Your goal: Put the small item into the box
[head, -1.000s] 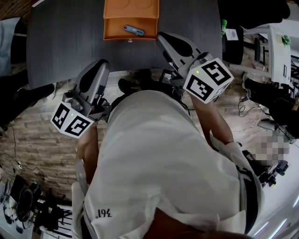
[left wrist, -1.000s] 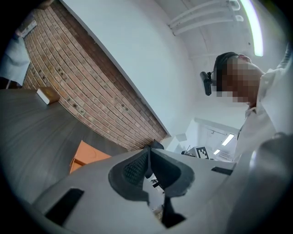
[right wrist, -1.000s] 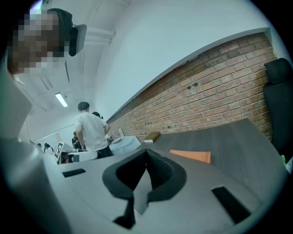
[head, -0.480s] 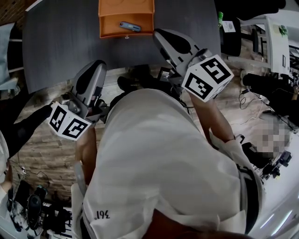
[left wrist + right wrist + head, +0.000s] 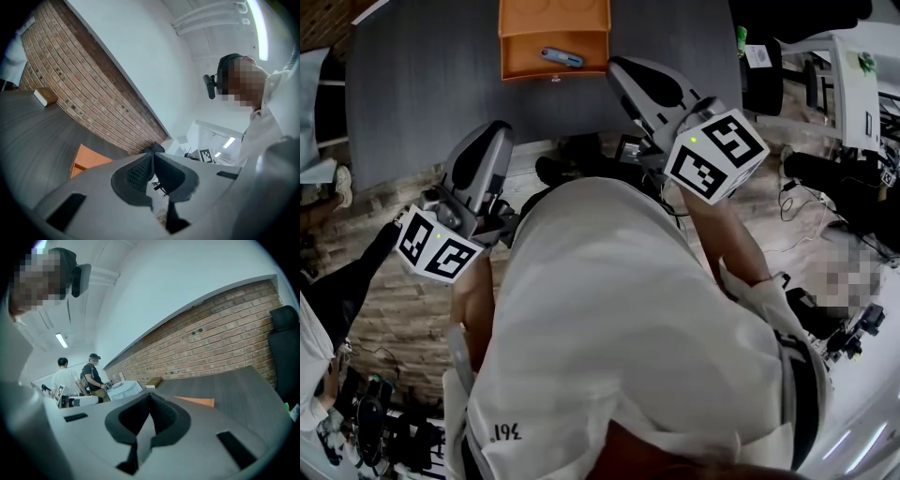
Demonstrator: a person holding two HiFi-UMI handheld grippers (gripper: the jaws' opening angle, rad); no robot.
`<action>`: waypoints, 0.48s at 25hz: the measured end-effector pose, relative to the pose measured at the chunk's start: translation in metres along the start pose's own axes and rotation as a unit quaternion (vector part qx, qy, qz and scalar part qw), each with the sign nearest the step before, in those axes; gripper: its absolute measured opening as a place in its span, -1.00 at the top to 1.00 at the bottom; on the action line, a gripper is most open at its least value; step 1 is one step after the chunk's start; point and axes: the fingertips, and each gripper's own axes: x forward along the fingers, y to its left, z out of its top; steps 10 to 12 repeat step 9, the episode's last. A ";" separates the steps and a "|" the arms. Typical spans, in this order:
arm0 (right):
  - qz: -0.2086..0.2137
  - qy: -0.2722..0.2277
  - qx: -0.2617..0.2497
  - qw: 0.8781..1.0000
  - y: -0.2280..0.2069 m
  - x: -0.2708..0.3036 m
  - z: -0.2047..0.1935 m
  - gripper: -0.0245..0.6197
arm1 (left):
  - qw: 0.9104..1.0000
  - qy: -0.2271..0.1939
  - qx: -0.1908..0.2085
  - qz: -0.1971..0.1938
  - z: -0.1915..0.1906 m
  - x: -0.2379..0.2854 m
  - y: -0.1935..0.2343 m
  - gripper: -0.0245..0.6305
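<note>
at the top centre of the head view, the small item, a bluish-grey bar, lies inside the open orange box on the dark tabletop. the task therefore looks done, and nothing seems left unless the box is meant to be shut. the left tool has its jaws pressed together on nothing, and so does the right tool. both hang below the tabletop's near edge, close to the person's white shirt. at the left of the right gripper view, 2 people stand well apart from the box. a black chair sits at the right edge of that view. no object lies between the tools and the box.
</note>
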 end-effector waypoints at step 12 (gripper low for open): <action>-0.004 0.004 0.000 1.000 0.002 0.003 -0.003 0.89 | 1.000 0.000 0.000 0.000 -0.002 0.004 0.000 0.85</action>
